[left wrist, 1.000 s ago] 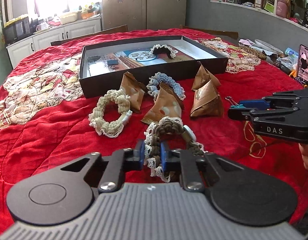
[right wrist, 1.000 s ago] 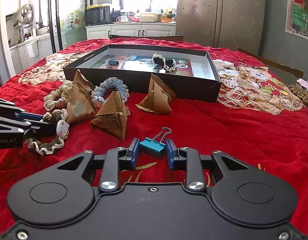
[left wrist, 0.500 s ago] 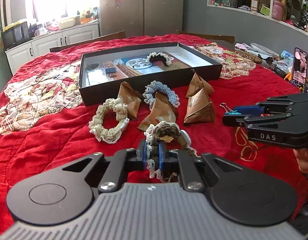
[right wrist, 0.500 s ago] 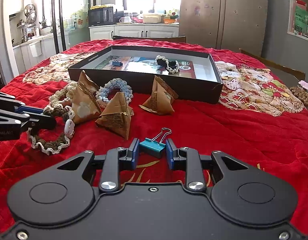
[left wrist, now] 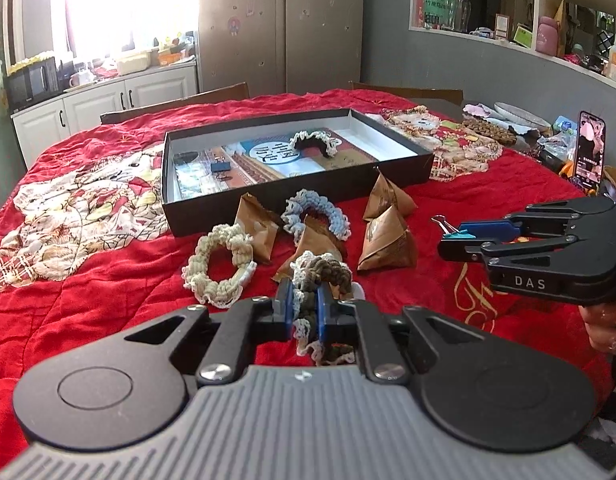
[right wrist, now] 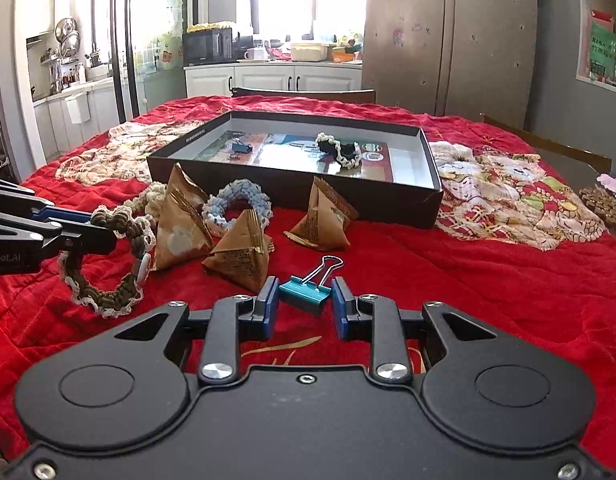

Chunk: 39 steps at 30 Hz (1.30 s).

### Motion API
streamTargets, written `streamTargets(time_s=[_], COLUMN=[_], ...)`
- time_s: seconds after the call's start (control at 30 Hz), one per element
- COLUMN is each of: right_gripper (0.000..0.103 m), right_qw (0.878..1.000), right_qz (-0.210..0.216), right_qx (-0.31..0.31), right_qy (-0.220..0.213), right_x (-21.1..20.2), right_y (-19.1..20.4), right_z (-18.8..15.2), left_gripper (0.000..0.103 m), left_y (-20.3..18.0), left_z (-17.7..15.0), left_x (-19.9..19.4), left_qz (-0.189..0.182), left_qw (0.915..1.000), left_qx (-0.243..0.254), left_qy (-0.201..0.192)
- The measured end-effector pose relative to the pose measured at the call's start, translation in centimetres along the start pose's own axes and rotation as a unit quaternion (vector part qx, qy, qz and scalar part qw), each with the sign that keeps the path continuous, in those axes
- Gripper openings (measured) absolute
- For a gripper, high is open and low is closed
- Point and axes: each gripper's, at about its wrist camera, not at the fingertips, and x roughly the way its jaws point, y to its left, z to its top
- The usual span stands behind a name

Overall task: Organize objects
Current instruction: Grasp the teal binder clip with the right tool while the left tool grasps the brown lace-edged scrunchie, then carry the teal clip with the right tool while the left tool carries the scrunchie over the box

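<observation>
Currently my left gripper (left wrist: 304, 312) clamps the brown bracelet (right wrist: 108, 264); my right gripper (right wrist: 304, 306) brackets the binder clip (right wrist: 306, 292), narrow but not closed; box (right wrist: 427, 200) lies ahead.

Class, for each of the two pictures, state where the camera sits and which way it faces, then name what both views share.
Left wrist: sits on the left gripper, faces forward across the red cloth to the black box; its fingers clamp the brown bracelet; the right gripper enters from the right.
Right wrist: sits on the right gripper, faces the box from further right; its fingers flank the teal binder clip; the left gripper enters from the left.
Shared: box, bracelet, clip, paper pyramid packets, cream ring, blue ring.
</observation>
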Motion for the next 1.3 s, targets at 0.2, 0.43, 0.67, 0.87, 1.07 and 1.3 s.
streamTargets(time_s=[0.2,0.43,0.67,0.87,1.07,1.3], right_gripper=[0.026,0.026,0.026,0.026,0.026,0.026], right_qw=[1.0,1.0,0.999,0.999,0.998,0.998], right_qz=[0.002,0.003,0.003,0.002,0.0,0.0], right_qx=[-0.002,-0.006,-0.013,-0.016,-0.015,-0.013], right_qy=[-0.012,-0.023,-0.036,-0.048,-0.057,-0.061], right_x=[-0.7,-1.5,-2.1,-2.7,-3.0,-2.8], right_y=[-0.1,-0.1,0.1,0.1,0.0,-0.2], right_z=[0.5,1.2,2.0,2.9,3.6,4.3], left_gripper=[0.014,0.014,0.014,0.014,0.014,0.014], left_y=[-0.3,-0.7,-1.0,-1.0,-0.9,-0.6], left_z=[0.6,1.5,2.5,3.4,4.7,6.2], left_x=[-0.8,-1.6,-1.9,-2.0,-2.2,-1.4], left_qz=[-0.003,-0.006,-0.008,-0.007,0.001,0.001], left_qw=[0.9999,0.9994,0.9988,0.9982,0.9968,0.9965], left_qx=[0.004,0.011,0.019,0.021,0.026,0.022], left_qy=[-0.015,-0.032,-0.045,-0.056,-0.075,-0.08])
